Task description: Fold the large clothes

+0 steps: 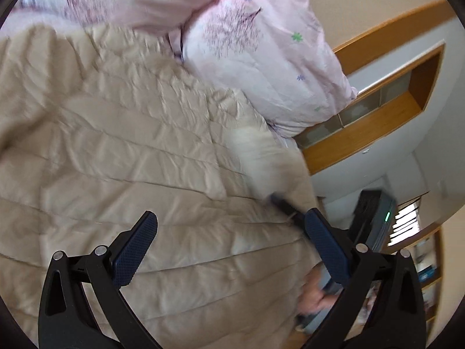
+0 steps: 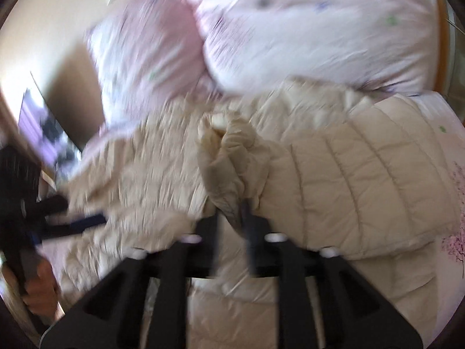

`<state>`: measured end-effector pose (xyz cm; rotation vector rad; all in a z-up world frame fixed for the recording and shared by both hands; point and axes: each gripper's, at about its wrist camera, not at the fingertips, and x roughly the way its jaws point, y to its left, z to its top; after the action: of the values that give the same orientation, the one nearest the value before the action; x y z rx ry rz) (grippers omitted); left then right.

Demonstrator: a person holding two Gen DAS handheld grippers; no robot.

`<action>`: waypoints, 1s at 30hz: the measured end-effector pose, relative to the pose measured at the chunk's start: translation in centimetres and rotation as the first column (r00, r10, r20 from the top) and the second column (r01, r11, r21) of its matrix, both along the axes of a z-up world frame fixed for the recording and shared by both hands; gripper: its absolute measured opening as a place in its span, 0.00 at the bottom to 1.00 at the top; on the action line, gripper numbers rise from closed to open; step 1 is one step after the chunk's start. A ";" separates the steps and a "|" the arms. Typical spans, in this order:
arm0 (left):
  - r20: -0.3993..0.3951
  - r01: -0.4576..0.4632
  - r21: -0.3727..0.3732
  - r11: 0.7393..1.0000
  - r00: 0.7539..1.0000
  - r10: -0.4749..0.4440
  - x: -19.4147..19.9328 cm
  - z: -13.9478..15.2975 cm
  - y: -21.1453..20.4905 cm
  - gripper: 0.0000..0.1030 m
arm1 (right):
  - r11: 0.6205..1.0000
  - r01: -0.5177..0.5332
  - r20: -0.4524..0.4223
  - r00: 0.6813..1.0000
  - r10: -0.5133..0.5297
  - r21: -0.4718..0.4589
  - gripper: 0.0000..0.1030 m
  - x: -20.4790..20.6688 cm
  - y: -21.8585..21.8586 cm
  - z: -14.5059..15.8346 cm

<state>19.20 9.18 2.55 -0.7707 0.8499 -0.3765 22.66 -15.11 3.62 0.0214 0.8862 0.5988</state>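
Note:
A beige quilted puffer jacket (image 1: 122,151) lies spread over the bed and fills the left wrist view. My left gripper (image 1: 229,232) hovers over its lower part, open, with nothing between its blue pads (image 1: 136,250). A blurred dark tip of my right gripper (image 1: 286,208) shows at the jacket's right edge, beside a raised pale fold. In the right wrist view the jacket (image 2: 363,180) is bunched, and a gathered fold (image 2: 229,168) hangs down between the fingers of my right gripper (image 2: 231,226). Those fingers stand apart, not pressed on the cloth. The view is heavily blurred.
Pink floral pillows (image 1: 261,58) lie along the jacket's far side. A wooden headboard shelf (image 1: 377,122) stands to the right, with a grey device showing a green light (image 1: 383,218) below. A hand (image 2: 37,288) holds the left gripper (image 2: 58,212) at the left.

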 end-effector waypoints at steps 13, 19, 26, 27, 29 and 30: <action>-0.170 0.033 -0.096 0.995 0.984 -0.049 5.8 -3.2 -4.7 0.76 | 0.879 0.332 -0.412 0.894 -0.178 0.342 0.69 0.1 -11.3 -2.9; -0.162 0.050 -0.074 0.996 0.985 -0.061 8.2 -3.5 -6.1 0.22 | 0.748 0.528 -0.463 0.822 -0.331 0.402 0.68 1.4 -16.4 -4.3; -0.042 -0.015 -0.003 1.000 0.999 0.015 7.4 -0.8 -2.9 0.04 | 0.701 0.590 -0.445 0.794 -0.414 0.402 0.59 3.0 -17.7 -4.2; -0.021 -0.041 0.016 0.999 0.999 0.041 7.1 -0.1 -2.1 0.04 | 0.703 0.587 -0.440 0.797 -0.414 0.401 0.58 3.0 -17.8 -4.1; 0.011 -0.093 0.064 0.994 0.996 0.093 6.3 0.7 -0.3 0.04 | 0.710 0.584 -0.433 0.799 -0.417 0.393 0.56 3.3 -17.1 -4.1; 0.016 -0.107 0.078 0.991 0.994 0.106 6.1 0.9 0.3 0.04 | 0.713 0.584 -0.432 0.799 -0.419 0.388 0.55 3.6 -16.7 -4.2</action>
<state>25.26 9.47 3.41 -0.7372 0.8043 -0.2510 26.26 -31.78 -0.58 0.8483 0.9556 0.2840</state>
